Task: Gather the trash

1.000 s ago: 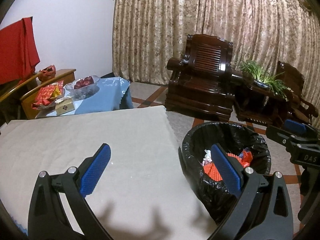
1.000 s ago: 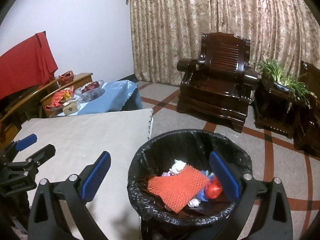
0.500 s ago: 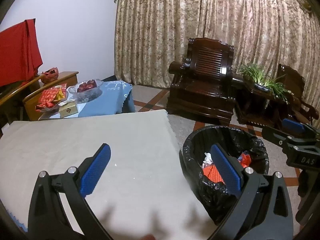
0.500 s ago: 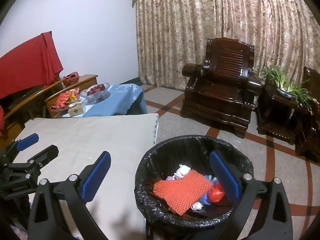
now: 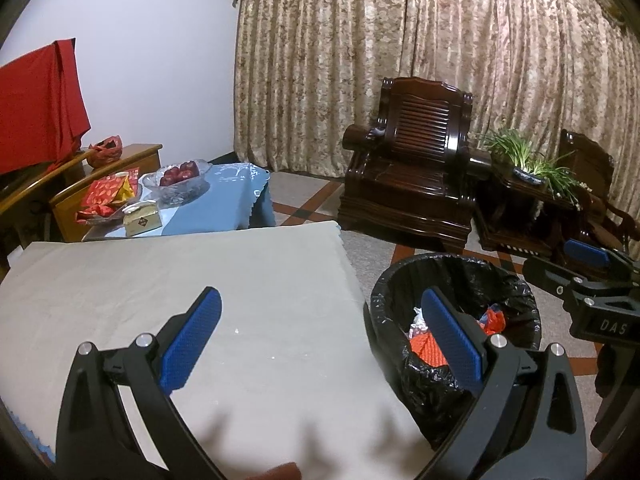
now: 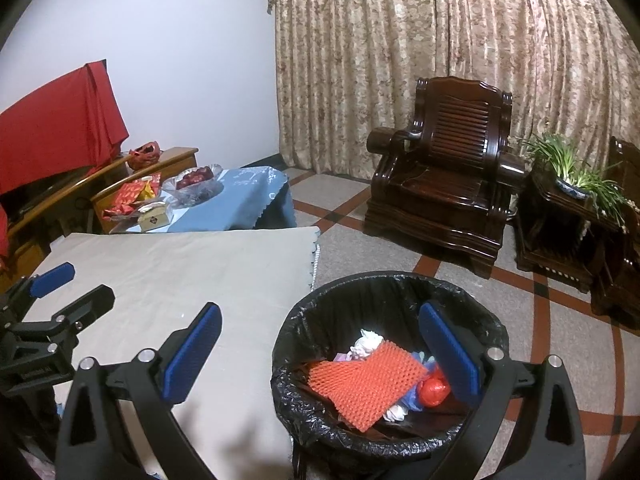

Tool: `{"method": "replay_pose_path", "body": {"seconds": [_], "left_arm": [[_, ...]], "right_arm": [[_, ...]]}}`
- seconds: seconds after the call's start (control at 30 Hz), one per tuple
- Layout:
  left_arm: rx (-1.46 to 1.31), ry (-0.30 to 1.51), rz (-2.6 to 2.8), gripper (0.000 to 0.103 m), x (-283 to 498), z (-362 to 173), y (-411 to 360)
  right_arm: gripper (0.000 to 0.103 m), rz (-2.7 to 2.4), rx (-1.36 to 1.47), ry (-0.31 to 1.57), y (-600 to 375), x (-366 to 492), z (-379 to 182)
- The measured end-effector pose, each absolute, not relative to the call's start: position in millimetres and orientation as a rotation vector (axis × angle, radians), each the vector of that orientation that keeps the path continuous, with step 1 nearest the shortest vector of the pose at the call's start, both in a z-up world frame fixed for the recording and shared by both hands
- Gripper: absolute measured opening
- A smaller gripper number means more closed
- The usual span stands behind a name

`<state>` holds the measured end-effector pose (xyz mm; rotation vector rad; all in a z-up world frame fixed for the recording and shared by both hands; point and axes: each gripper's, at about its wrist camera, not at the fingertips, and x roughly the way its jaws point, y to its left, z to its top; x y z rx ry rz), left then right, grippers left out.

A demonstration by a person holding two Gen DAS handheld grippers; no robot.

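Note:
A trash bin with a black liner (image 6: 332, 320) stands on the floor beside the cloth-covered table (image 6: 180, 272). Inside lie an orange foam net (image 6: 364, 380), white crumpled paper (image 6: 366, 344) and a red wrapper (image 6: 434, 390). The bin also shows in the left wrist view (image 5: 500, 280). My right gripper (image 6: 320, 344) is open and empty above the bin's left rim. My left gripper (image 5: 320, 332) is open and empty over the table's right edge (image 5: 280, 280). Each gripper appears in the other's view: the right one (image 5: 600, 276), the left one (image 6: 60, 292).
A low table with a blue cloth (image 6: 240, 204) holds a glass fruit bowl (image 6: 196, 184), a small box (image 6: 154, 216) and red packets (image 6: 132, 196). A dark wooden armchair (image 6: 444, 184), a side table with a potted plant (image 6: 572, 176) and curtains stand behind.
Both grippers have drawn back and risen slightly, so the bin and table look a little lower and farther. Both stay open and empty.

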<state>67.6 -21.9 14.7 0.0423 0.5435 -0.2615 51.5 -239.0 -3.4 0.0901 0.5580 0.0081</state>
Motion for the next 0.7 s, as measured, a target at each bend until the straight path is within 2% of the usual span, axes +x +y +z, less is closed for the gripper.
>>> {"method": "replay_pose_path", "body": {"seconds": [0.7], "left_arm": [[0.042,0.543,-0.257,0.097,66.7,15.9,-21.5]], "right_arm": [[0.097,0.017,0.085,0.555,-238.2,52.7,-4.7]]}}
